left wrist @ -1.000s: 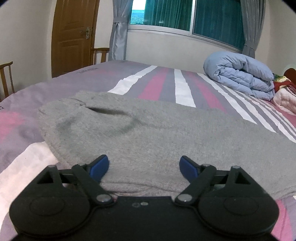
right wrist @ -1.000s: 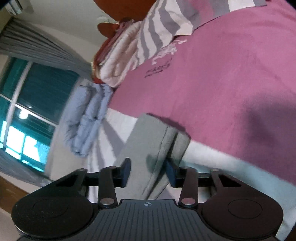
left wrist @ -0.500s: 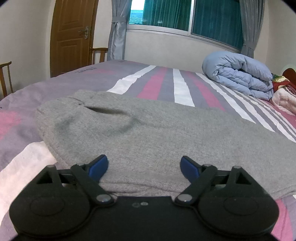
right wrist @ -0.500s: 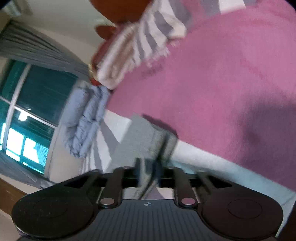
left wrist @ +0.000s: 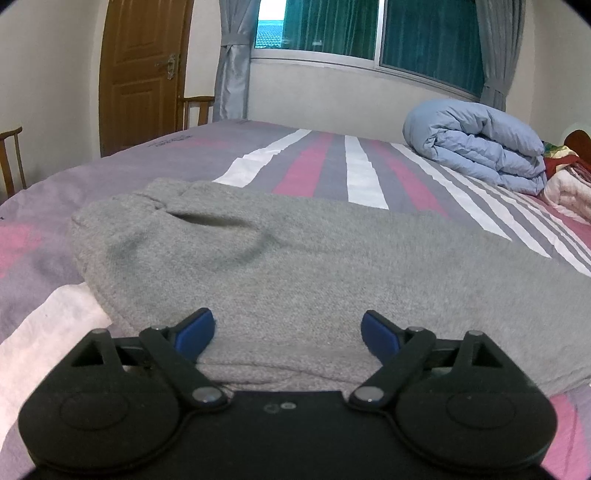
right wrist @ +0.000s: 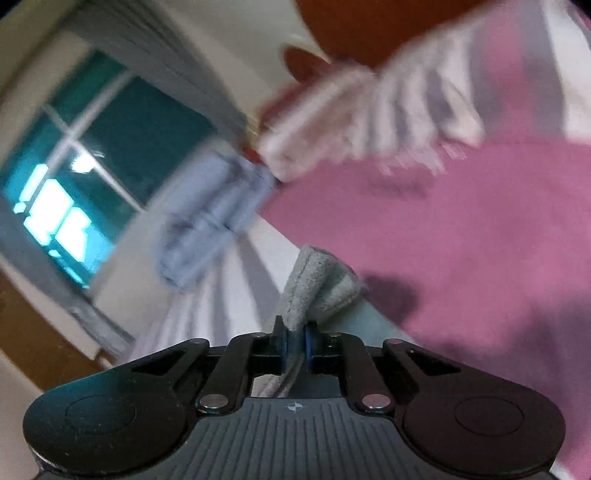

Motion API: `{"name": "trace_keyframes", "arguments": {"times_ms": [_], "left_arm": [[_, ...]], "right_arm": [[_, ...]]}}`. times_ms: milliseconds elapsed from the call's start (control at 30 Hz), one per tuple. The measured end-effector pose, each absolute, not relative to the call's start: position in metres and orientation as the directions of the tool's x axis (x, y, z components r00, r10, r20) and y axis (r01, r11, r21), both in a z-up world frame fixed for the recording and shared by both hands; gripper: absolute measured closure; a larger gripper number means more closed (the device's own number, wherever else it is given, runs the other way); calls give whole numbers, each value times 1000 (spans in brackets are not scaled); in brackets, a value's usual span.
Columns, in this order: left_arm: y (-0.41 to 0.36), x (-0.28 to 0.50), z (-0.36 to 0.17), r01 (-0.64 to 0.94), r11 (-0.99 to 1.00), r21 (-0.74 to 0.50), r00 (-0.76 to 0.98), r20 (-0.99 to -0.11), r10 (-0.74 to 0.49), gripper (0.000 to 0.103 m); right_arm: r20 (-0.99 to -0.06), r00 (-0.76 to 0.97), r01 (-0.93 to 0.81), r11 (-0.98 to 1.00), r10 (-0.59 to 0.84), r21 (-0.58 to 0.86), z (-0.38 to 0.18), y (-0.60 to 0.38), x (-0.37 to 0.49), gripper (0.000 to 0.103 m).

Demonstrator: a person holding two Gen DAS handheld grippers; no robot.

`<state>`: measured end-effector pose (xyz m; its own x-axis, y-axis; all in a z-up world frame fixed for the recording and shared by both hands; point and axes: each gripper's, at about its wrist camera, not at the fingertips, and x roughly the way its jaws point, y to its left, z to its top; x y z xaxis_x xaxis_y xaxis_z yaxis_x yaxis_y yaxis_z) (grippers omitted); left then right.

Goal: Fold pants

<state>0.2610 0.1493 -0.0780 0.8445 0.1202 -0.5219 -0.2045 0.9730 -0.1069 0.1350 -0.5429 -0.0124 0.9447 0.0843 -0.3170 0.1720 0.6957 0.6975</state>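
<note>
Grey pants lie flat across the striped bed, waistband and pocket slit toward the left. In the left wrist view my left gripper rests low at their near edge. Its jaws are opening, wide apart, with the blue pads over the cloth and not pressing on it. In the blurred, rolled right wrist view my right gripper is closing and has pinched the leg end of the pants. That end stands up between the pads, lifted off the pink sheet.
A rolled blue duvet and folded blankets lie at the far right of the bed. Beyond the bed are a wooden door, a chair and a curtained window. Another chair stands at the left.
My right gripper opened, then closed on the pant leg end and lifted it while rolling. The left gripper has stayed in place, its jaws slightly wider.
</note>
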Motion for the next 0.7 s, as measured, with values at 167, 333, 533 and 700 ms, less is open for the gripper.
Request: {"name": "trace_keyframes", "arguments": {"times_ms": [167,333,533,700], "left_arm": [[149,262,-78,-198,975,-98,842,-526,118,20],[152,258,-76,-197,973,-119,855,-507,111,20],[186,231,-57,-257,933,-253,881,-459,118,20],[230,209,-43,-316,905,-286,867,-475,152,20]], "right_arm": [[-477,871,315,607,121,730,-83,-561,157,95],[-498,861,335,624,101,706,-71,-554,159,94],[-416,904,200,763,99,615,-4,-504,172,94],[-342,915,23,820,213,573,39,-419,198,94]]}}
